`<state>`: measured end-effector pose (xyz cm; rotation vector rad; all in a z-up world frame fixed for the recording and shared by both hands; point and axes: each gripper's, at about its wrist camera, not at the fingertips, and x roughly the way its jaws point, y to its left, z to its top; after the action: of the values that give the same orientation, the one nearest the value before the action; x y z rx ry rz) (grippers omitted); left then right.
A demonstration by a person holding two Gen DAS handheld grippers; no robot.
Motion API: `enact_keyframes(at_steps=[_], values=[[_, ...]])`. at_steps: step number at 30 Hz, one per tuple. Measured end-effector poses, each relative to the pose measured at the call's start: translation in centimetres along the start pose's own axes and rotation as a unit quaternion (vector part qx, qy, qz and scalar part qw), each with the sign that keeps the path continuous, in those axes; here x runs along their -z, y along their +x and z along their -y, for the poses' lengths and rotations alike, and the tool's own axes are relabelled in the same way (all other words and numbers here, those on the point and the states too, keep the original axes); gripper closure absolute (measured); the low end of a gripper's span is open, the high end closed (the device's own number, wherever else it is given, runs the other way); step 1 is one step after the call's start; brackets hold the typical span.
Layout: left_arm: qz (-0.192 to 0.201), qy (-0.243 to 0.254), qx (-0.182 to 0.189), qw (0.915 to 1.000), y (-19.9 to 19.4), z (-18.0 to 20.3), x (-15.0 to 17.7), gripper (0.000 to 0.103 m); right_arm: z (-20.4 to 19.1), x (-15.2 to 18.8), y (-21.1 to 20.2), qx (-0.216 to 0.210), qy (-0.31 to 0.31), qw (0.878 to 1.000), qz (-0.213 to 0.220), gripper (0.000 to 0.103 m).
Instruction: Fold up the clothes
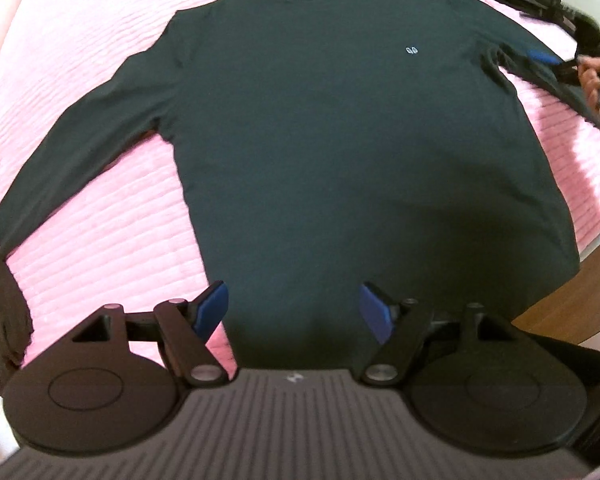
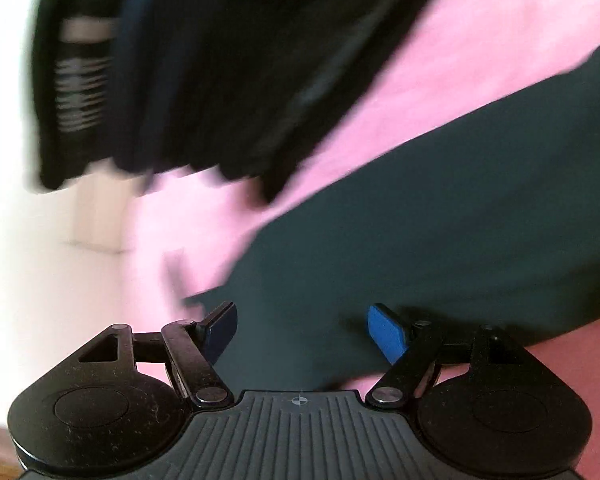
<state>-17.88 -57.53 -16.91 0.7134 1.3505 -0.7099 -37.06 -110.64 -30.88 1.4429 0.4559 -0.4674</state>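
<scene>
Left gripper (image 1: 294, 310) poised over the hem of a dark long-sleeved shirt (image 1: 340, 140) spread flat on a pink bedspread (image 1: 100, 240), fingers wide apart and empty, right gripper (image 2: 302, 334) low over the shirt's sleeve (image 2: 440, 220), likewise spread, gripping nothing, view blurred

The left gripper (image 1: 294, 312) has its 2 blue-padded fingers (image 1: 212, 310) spread wide, gripping nothing. The right gripper (image 2: 302, 334) is likewise spread wide, its view blurred. A hand (image 1: 592, 76) shows at the far right edge.
</scene>
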Motion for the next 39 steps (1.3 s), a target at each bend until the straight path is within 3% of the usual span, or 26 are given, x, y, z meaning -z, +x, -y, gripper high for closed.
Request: enact_keyframes(at_steps=[2, 3, 4, 6, 8, 11, 12, 13, 14, 16, 20, 24, 25, 27, 32, 36, 39], values=[[-0.005, 0.008, 0.001, 1.0, 0.4, 0.4, -0.4, 0.034, -0.6, 1.2, 1.8, -0.073, 0.017, 0.996, -0.04, 0.027], [-0.006, 0.013, 0.001, 0.9999, 0.4, 0.7, -0.5, 0.034, -0.7, 1.8, 2.7, -0.086, 0.02, 0.994, -0.06, 0.027], [-0.005, 0.017, 0.002, 0.9998, 0.4, 0.9, -0.6, 0.034, -0.7, 2.3, 3.7, -0.081, 0.014, 0.994, -0.076, 0.027], [-0.003, 0.021, 0.003, 0.9998, 0.2, 1.1, -0.8, 0.034, 0.2, 2.6, 5.0, -0.017, -0.005, 0.997, -0.081, 0.027], [-0.003, 0.018, -0.003, 0.9998, -0.1, 0.9, -0.8, 0.034, 2.3, 2.4, 5.0, 0.031, 0.01, 0.997, -0.066, 0.037], [-0.001, 0.008, -0.011, 0.9999, -0.5, 0.4, -0.6, 0.034, 3.1, 2.0, 3.2, 0.042, 0.031, 0.997, -0.051, 0.037], [0.001, 0.003, -0.013, 0.9999, -0.6, 0.2, -0.5, 0.034, 2.8, 2.0, 2.4, 0.048, 0.024, 0.997, -0.047, 0.029], [0.002, -0.001, -0.015, 0.9999, -0.7, 0.0, -0.5, 0.034, 2.4, 1.9, 1.6, 0.055, 0.018, 0.997, -0.042, 0.015], [0.005, -0.004, -0.015, 0.9999, -0.7, -0.1, -0.5, 0.034, 2.0, 2.0, 0.8, 0.063, 0.013, 0.997, -0.039, 0.011], [0.013, -0.002, -0.014, 0.9998, -0.9, -0.1, -0.9, 0.034, 1.0, 2.7, -0.7, 0.069, 0.01, 0.997, -0.037, 0.011], [0.043, 0.026, -0.002, 0.9987, -1.9, 0.3, -1.7, 0.034, -1.6, 5.7, -2.2, 0.03, 0.019, 0.998, -0.052, 0.011], [0.082, 0.048, 0.0, 0.9954, -3.4, -0.8, -2.0, 0.034, -5.5, 9.9, -2.8, 0.075, -0.036, 0.994, -0.074, 0.009], [0.092, 0.049, -0.001, 0.9945, -3.8, -1.5, -2.0, 0.033, -6.8, 11.3, -3.3, 0.097, -0.068, 0.99, -0.078, 0.001], [0.107, 0.049, -0.005, 0.9931, -4.1, -3.1, -1.8, 0.03, -9.0, 14.2, -4.3, 0.139, -0.132, 0.978, -0.084, 0.0], [0.127, 0.066, -0.003, 0.9897, -3.5, -8.9, -0.6, 0.025, -14.1, 24.0, -8.8, 0.239, -0.296, 0.922, -0.075, 0.0], [0.139, 0.082, 0.013, 0.9869, -3.1, -14.8, 0.8, 0.024, -16.6, 31.7, -10.3, 0.307, -0.342, 0.887, -0.036, 0.0], [0.158, 0.082, 0.009, 0.984, -3.7, -19.2, 2.2, 0.02, -18.4, 37.2, -10.5, 0.35, -0.355, 0.866, -0.033, 0.0]])
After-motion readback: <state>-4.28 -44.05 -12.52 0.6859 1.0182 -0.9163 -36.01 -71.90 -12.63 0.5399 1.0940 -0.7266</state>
